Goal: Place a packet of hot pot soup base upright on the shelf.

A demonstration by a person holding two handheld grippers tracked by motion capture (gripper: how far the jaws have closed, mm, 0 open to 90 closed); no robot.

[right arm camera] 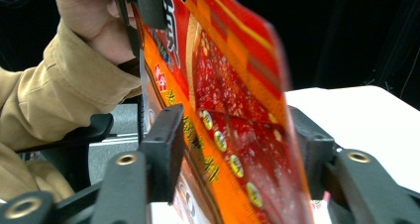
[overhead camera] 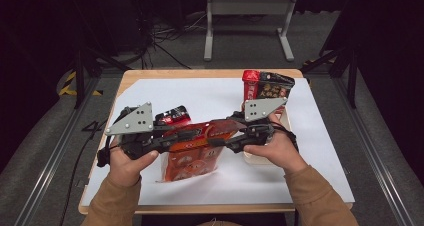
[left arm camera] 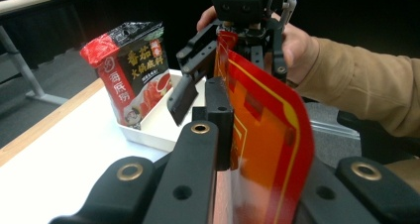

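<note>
Near the left edge of the white sheet on the wooden table (overhead camera: 131,77), the left gripper (overhead camera: 197,134) is held in the person's left hand (overhead camera: 125,163). Its two black jaws are pressed on the top edge of a shiny red and orange food pouch (overhead camera: 192,156). In the left gripper view the pouch edge sits tight between them. Just behind this gripper, a small red and black packet (overhead camera: 174,117) lies flat on the sheet.

Between the two hands, the pouch hangs over the middle of the sheet, closer to the front edge. Its bottom looks like it touches the sheet.

On the right, the right gripper (overhead camera: 216,141) is held in the person's right hand (overhead camera: 272,148). In the right gripper view its jaws stand on both sides of the pouch. The left one looks to touch it, but I cannot tell if they squeeze it.

I think the step is to carry the pouch with both grippers. To do it well, both should hold the top edge firmly and move together at the same height, so the bag does not twist or slip.

At the back right corner, a red and black sauce bag (overhead camera: 265,90) stands in a white tray (left arm camera: 158,130). It has big Chinese words in yellow and white. I cannot read the pouch's writing because it is blurred.
</note>
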